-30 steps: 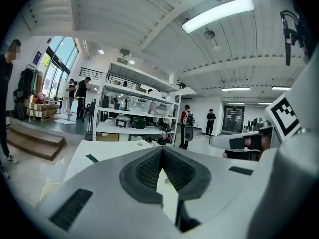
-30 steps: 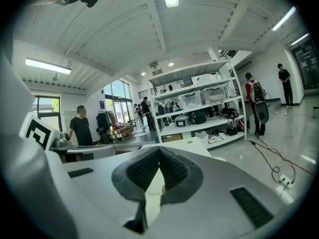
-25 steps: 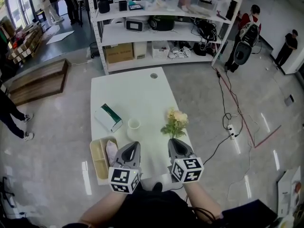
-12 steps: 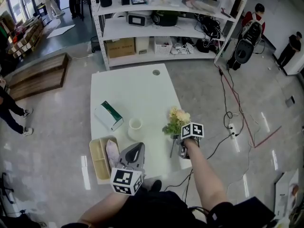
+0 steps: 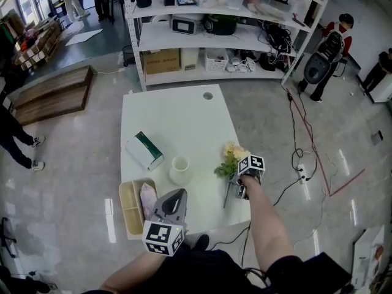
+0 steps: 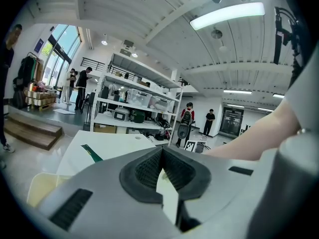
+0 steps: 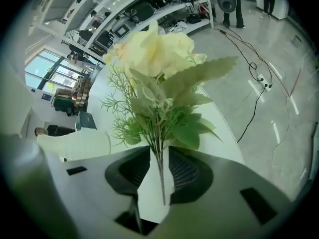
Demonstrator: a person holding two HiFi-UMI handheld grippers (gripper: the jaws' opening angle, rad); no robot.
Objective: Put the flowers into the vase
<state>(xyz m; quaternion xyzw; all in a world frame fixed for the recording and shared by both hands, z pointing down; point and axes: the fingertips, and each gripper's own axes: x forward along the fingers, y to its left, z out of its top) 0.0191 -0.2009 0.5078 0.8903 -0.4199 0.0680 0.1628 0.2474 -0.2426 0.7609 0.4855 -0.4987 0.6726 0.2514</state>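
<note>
**Right tongs set about flower stem; vase empty**

A white rectangular table (image 5: 177, 115) is seen at the centre of the head view. A small white cylindrical vase (image 5: 180, 169) stands upright on it, just below centre, with nothing in it. The bunch of pale yellow artificial flowers with green leaves (image 5: 231, 158) is found to the right of the vase, apart from it, near the table's right edge. Its thin stem runs down and to the left in the frame.

The right gripper (image 5: 237, 193) is pointed steeply down at the stem end of the bunch. In the right gripper view, the stem is seen between the jaws of the right gripper (image 7: 159, 156). The jaws have just been closing, but a gap is left on both sides of the stem and the pads are not pressed on it.

The left gripper (image 5: 177, 193) is held at lower centre, below the vase. In its own view the tips are seen brought together with nothing between them (image 6: 162, 151).

A green and white carton (image 5: 144, 150) lies left of the vase. A beige tray (image 5: 127, 210) is noted at the table's lower left corner.
</note>
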